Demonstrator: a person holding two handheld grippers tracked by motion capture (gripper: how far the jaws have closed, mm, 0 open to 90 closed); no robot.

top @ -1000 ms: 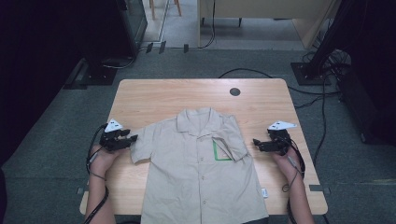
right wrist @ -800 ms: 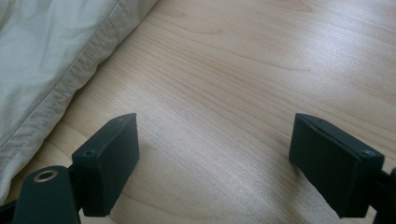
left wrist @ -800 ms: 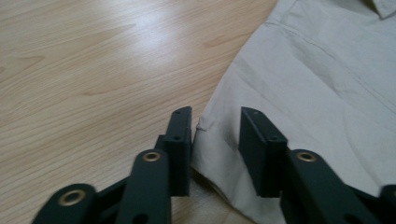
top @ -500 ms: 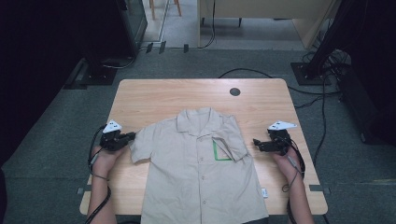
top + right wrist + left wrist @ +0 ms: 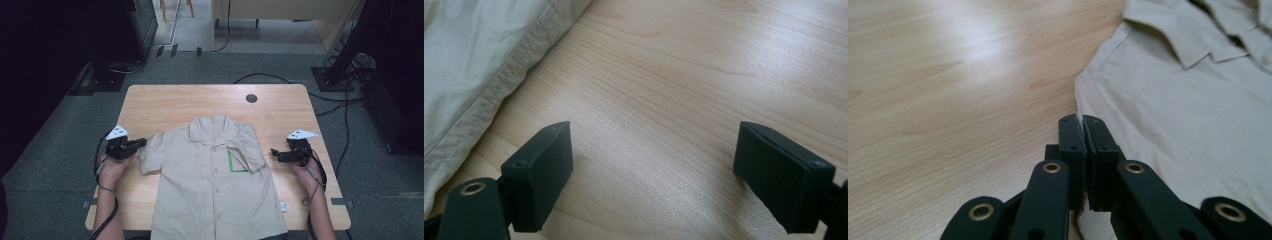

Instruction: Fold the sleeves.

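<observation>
Beige short-sleeved cotton shirt (image 5: 215, 185) lies flat, front up, on the light wooden worktop (image 5: 190, 102), collar toward the far edge, hem at the near edge. A green-outlined chest pocket (image 5: 236, 162) shows beside the button row; the sleeve on that side is folded in over the body.

Left gripper (image 5: 141, 144), black with a grey three-cornered plate, sits at the shirt's left sleeve. Its fingers (image 5: 1071, 145) have just been closing and are now clenched on the sleeve's edge; in the left gripper view a thin fold of beige cloth runs between the two pads. The left hand (image 5: 114, 167) rests on the worktop behind it.

Right gripper (image 5: 274, 153) sits just beside the folded right sleeve, apart from the cloth. Its fingers (image 5: 541, 172) stand released and wide, bare wood between them, the shirt's stitched hem off to one side in the right gripper view.

A round dark grommet hole (image 5: 251, 98) marks the worktop's far side.
</observation>
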